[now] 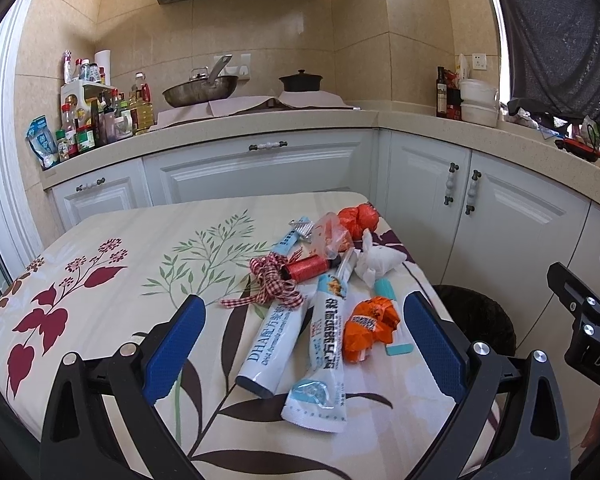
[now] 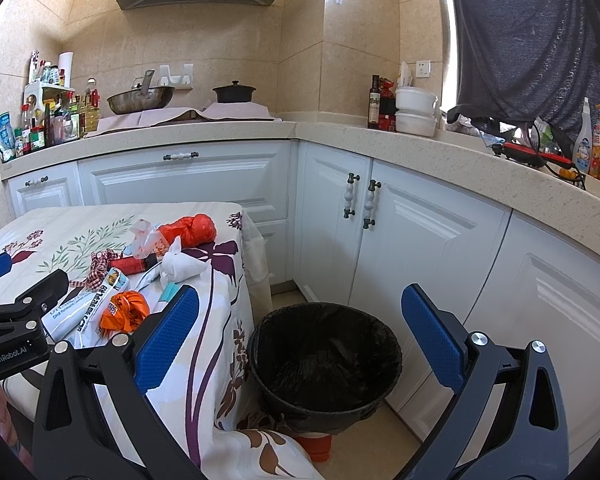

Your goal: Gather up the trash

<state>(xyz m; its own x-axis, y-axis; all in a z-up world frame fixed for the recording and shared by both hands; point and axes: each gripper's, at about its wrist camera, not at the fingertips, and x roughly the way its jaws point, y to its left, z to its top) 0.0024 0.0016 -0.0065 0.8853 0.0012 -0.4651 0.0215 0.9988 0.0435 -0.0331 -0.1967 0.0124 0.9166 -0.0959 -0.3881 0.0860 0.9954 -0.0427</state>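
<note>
A pile of trash lies on the flowered tablecloth (image 1: 100,248): two white tubes (image 1: 274,344) (image 1: 326,356), a crumpled orange wrapper (image 1: 370,326), a red checked ribbon (image 1: 270,284), a red thread spool (image 1: 306,269), a white tissue wad (image 1: 380,260) and an orange bag (image 1: 358,220). My left gripper (image 1: 304,340) is open above the tubes and wrapper, touching nothing. My right gripper (image 2: 300,340) is open and empty over the black-lined bin (image 2: 324,364) on the floor right of the table. The same wrapper (image 2: 126,314) and tissue wad (image 2: 180,266) show in the right wrist view.
White cabinets (image 2: 420,248) stand close behind and right of the bin. The counter (image 1: 260,120) carries a wok, a black pot, bottles and tubs. The table's right edge (image 2: 240,280) drops beside the bin. A red object (image 2: 314,446) lies under the bin.
</note>
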